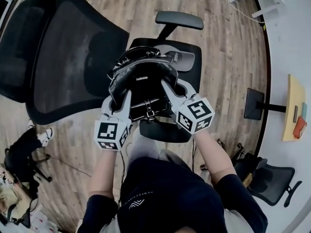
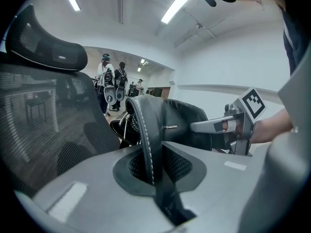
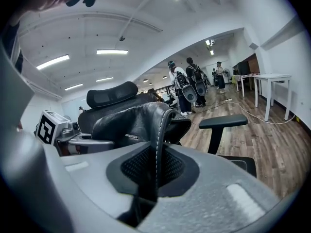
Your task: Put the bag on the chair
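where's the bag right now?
Head view, centre: the black bag is held over the chair seat, its edge pinched by the left tongs on its left and the right tongs on its right.

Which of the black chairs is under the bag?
The large mesh-backed chair, seat below the bag; the other chair stands apart at lower right.

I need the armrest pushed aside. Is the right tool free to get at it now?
Probably not: the right tool is clamped on the bag edge, though nothing blocks the armrest beyond it.

Much of chair seat (image 1: 163, 132) under the bag (image 1: 141, 79)
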A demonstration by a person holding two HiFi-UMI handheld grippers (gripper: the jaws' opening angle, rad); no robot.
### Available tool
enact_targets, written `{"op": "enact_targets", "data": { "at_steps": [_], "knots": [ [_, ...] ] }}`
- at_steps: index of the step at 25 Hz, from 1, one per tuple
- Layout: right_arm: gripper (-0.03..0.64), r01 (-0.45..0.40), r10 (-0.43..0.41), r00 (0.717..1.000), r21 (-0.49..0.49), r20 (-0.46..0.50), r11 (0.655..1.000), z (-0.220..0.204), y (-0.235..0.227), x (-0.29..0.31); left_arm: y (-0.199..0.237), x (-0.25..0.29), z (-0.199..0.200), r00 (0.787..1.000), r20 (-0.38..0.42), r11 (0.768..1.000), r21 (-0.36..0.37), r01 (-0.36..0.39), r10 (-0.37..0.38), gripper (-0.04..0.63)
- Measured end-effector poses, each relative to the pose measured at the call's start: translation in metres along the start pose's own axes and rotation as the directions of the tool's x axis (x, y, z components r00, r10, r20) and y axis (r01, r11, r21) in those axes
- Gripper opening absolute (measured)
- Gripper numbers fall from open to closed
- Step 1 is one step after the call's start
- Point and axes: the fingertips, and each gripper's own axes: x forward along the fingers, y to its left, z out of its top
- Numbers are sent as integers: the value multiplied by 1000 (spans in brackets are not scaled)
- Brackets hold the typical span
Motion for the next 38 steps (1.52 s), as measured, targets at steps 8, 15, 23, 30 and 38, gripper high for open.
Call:
{"op": "enact_targets", "data": {
  "at_steps": [8, 15, 23, 30, 38],
  "knots": [
    [29, 20, -18, 997, 34, -76, 999, -44, -15, 25, 16, 24, -47, 997, -75, 1000, -27, 5, -7, 55],
    [29, 26, -18, 987, 48, -160, 999, -76, -25, 41, 26, 38, -82, 991, -134, 999, -48, 5, -11, 54],
    [31, 6, 6, 964, 43, -266, 999, -115, -24, 49, 30, 39, -127, 972, -237, 997, -81, -21, 1, 58],
    [37, 3, 14, 959, 59, -282, 998, -123, -29, 53, 35, 46, -134, 969, -248, 992, -123, -23, -8, 74],
    [51, 4, 17, 953, 69, -303, 998, -127, -31, 58, 41, 48, -139, 971, -238, 986, -167, -27, -13, 89]
  ]
}}
